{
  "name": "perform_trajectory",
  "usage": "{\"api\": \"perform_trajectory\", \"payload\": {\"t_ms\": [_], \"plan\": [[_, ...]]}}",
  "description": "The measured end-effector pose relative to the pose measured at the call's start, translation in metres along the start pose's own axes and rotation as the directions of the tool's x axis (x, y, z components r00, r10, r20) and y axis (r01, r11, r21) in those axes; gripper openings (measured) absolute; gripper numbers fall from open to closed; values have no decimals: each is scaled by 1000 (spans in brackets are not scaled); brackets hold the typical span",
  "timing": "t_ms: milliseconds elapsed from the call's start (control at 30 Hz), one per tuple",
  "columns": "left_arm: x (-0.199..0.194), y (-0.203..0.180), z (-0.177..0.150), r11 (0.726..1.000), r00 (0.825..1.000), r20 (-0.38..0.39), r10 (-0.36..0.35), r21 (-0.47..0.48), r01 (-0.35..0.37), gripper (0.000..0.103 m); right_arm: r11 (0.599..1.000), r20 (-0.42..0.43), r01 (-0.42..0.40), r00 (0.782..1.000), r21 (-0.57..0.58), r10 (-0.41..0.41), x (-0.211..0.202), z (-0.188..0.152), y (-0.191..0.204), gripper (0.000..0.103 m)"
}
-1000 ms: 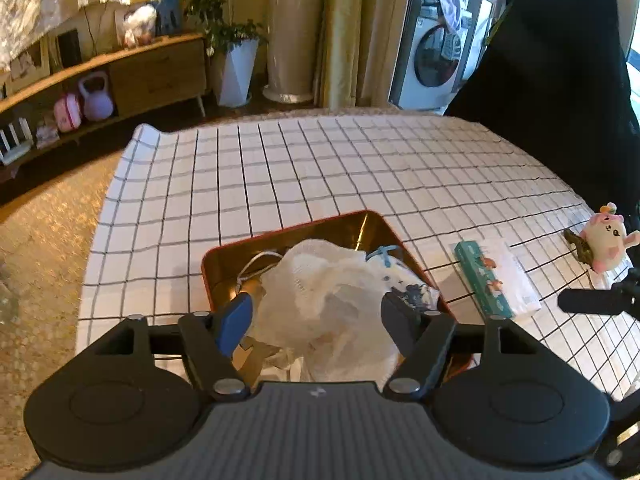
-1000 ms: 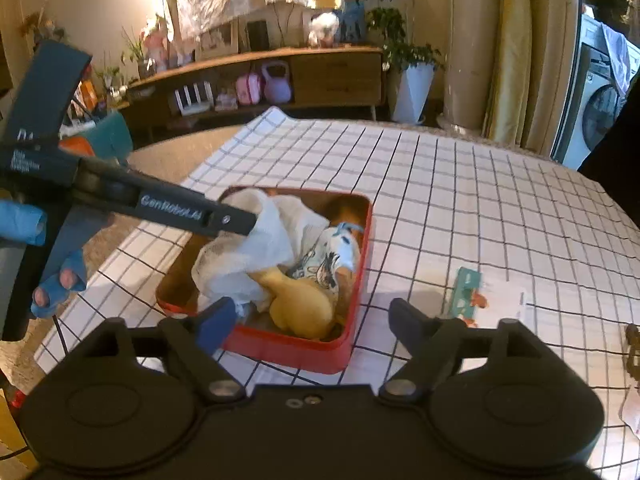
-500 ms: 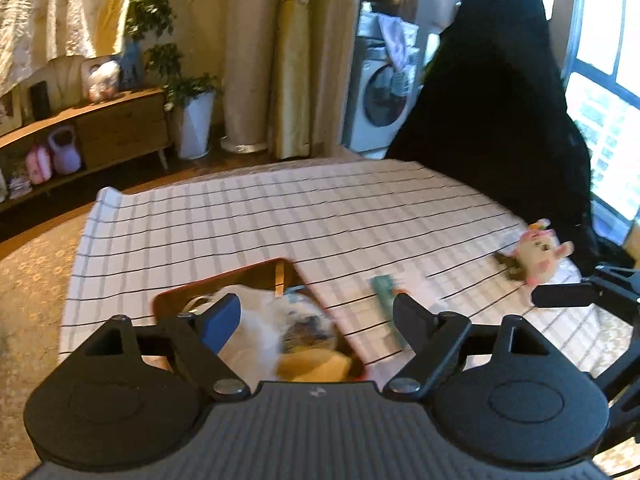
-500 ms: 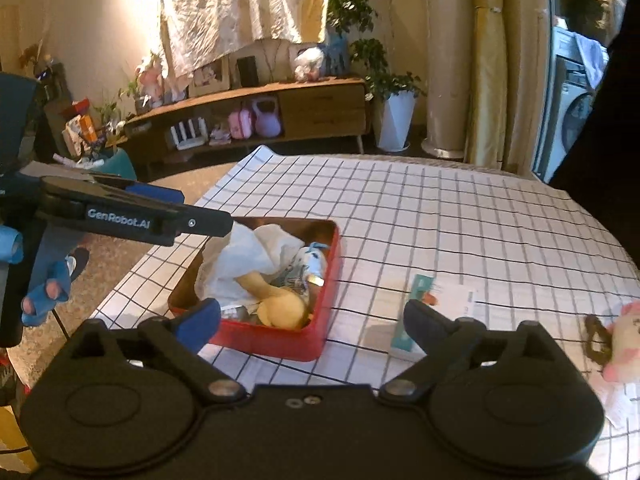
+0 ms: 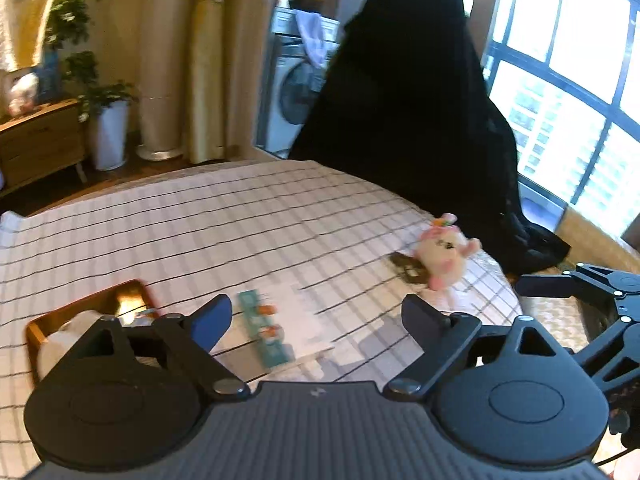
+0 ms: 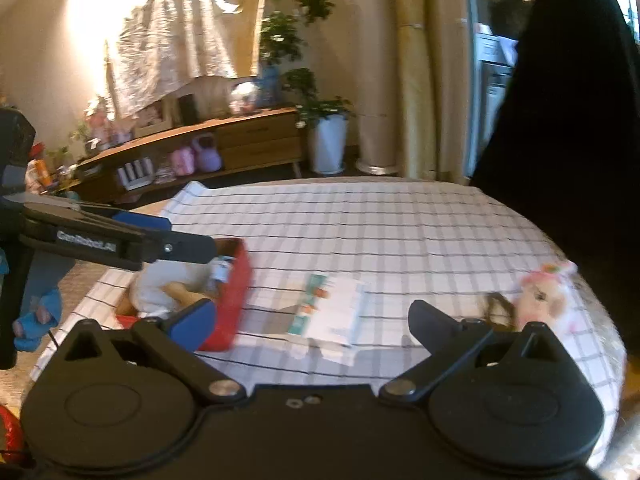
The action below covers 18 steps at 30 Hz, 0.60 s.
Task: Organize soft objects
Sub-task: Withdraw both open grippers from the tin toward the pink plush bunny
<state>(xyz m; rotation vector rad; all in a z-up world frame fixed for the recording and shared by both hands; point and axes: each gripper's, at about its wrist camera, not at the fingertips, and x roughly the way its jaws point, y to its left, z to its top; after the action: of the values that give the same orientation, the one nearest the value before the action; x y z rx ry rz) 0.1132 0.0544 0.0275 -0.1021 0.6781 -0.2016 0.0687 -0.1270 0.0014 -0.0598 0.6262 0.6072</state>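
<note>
Both tools swung right off red tray [image 6: 236, 300]. Left tool [image 5: 316, 316], right tool [image 6: 312, 320]: jaws just opened wide, empty. Tissue pack [image 6: 332, 312] mid-desk; pink plush [image 6: 544, 300] far right.

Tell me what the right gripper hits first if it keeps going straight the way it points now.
Most likely the tissue pack: it lies on the checked cloth dead ahead of the open right gripper. The red tray sits left of that line, the pink plush toy right. Depth is uncertain.
</note>
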Motion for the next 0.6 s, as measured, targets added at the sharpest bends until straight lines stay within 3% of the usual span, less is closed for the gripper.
{"api": "perform_trajectory", "payload": {"t_ms": [100,433,600], "plan": [[18,-24,4,999,1000,-2,-23,38,23,101,999,-7,36,999,34,-36,-3,-9,-24,102],[92,-82,17,991,992,-39,-118,58,120,101,979,-44,175,984,105,-171,-6,-44,-93,103],[131,-98,18,991,992,-68,-109,64,113,101,969,-78,215,975,122,-207,4,-55,-120,103]]}}
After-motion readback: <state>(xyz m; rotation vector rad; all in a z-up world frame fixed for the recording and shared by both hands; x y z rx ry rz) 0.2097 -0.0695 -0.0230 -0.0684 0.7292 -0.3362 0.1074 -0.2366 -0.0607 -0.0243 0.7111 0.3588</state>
